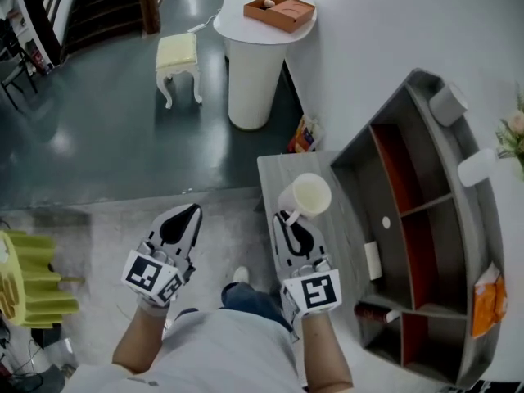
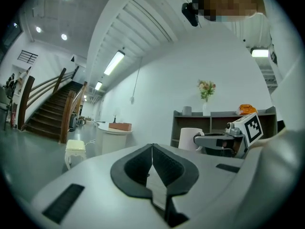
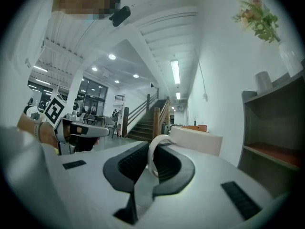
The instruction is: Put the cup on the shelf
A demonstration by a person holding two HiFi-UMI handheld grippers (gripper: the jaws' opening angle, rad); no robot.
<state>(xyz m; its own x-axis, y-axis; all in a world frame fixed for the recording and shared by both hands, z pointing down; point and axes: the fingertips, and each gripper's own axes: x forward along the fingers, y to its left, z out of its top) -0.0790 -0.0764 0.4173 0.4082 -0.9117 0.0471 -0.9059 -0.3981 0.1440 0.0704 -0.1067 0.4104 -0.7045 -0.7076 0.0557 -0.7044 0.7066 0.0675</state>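
A grey open shelf unit with red-orange inner panels point(image 1: 458, 219) stands against the white wall at the right. Just beside it, on its left, is a low grey wood-grain counter point(image 1: 272, 177). The left claw point(image 1: 183, 221) hangs off to the left over the floor, well apart from the counter, its pads clenched together on nothing. The right claw point(image 1: 288, 219) is clamped on the loop handle of the cream-white mug-shaped cup point(image 1: 309, 195), which sits upright over the counter; whether its base touches the top I cannot tell.
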